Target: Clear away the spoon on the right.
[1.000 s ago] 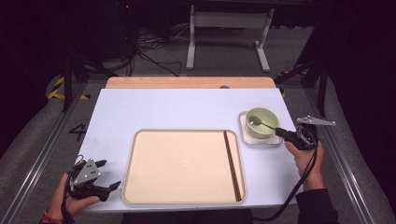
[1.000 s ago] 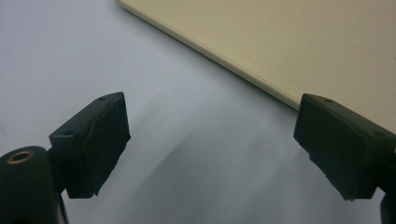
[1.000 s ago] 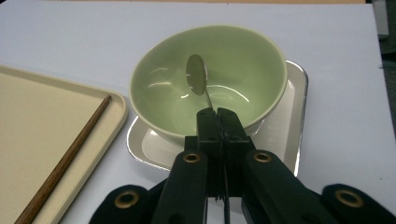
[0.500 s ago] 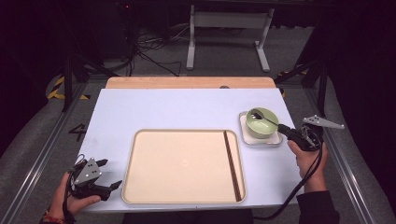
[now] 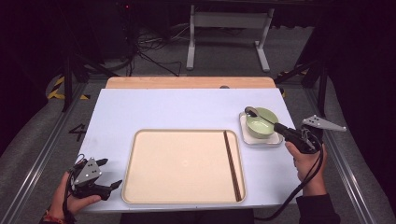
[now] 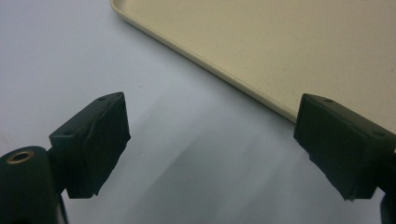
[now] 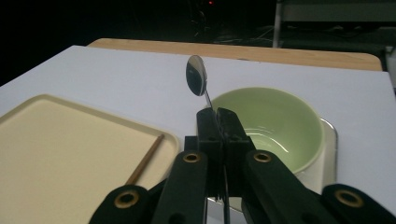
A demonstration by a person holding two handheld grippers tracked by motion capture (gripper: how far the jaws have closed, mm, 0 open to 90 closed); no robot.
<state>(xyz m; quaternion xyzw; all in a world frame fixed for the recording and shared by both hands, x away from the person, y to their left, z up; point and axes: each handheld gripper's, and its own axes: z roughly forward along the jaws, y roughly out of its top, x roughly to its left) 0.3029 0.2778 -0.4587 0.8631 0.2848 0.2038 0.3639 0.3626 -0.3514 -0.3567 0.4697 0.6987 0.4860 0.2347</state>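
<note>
At the near left corner of the bench [image 5: 187, 109], the left gripper [image 5: 105, 173] rests in the person's left hand [image 5: 70, 198]; its fingers [image 6: 93, 140] are released, wide apart, with nothing between them, and they point to the near left corner of the beige tray [image 5: 182, 163]. In the left gripper view the rim of the tray [image 6: 243, 88] passes just in front of the fingers, and the white bench surface [image 6: 70, 56] lies below them. A pair of dark chopsticks [image 5: 232, 163] lies in the tray along its right edge. On the right side, a bit farther, the right hand [image 5: 306, 161] holds the right gripper [image 5: 279, 127], and its fingers [image 7: 218, 123] are clenched on the thin handle of a metal spoon [image 7: 196, 76]. The spoon is lifted, with its round head up and away from the gripper, above the near left rim of the green bowl [image 7: 275, 126]. In the high view the spoon [image 5: 252, 112] crosses over the bowl [image 5: 260, 122], which stands on a small white square plate [image 5: 275, 139] just to the right of the tray.
</note>
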